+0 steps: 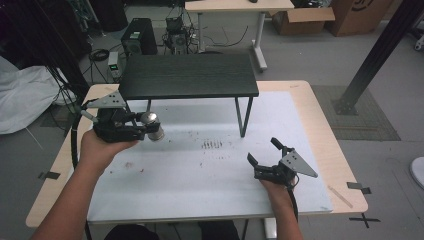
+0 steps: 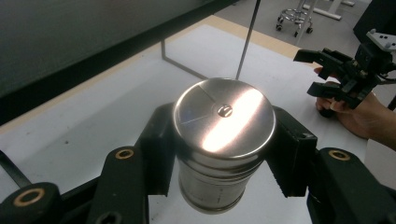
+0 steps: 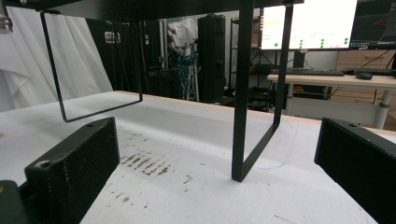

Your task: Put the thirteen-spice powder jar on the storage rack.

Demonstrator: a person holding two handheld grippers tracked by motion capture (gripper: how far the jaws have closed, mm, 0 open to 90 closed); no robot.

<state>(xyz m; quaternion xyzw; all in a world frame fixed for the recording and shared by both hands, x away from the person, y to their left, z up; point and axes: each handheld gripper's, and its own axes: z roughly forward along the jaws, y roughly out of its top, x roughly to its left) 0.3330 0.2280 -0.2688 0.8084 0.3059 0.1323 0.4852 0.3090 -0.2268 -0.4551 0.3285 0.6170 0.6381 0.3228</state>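
Note:
A shiny steel can [image 1: 151, 125] with a flat lid [image 2: 224, 119] is held off the white mat, my left gripper [image 1: 142, 128] shut on its sides. It hangs at the table's left, just in front of the black shelf [image 1: 189, 76]. In the left gripper view both black jaws clamp the can's body below the lid, and my left gripper [image 2: 219, 158] points toward the shelf's legs. My right gripper [image 1: 262, 151] rests low on the mat at the front right, open, nothing between its jaws. In the right gripper view its jaws frame the shelf's right leg frame [image 3: 247, 112].
The black shelf stands on thin metal legs at the back of the white mat [image 1: 210, 175]. Brown smudges [image 1: 212, 144] mark the mat's middle. Beyond the table are a computer tower [image 1: 138, 36], cables, a second desk [image 1: 235, 6] and cardboard boxes [image 1: 305, 19].

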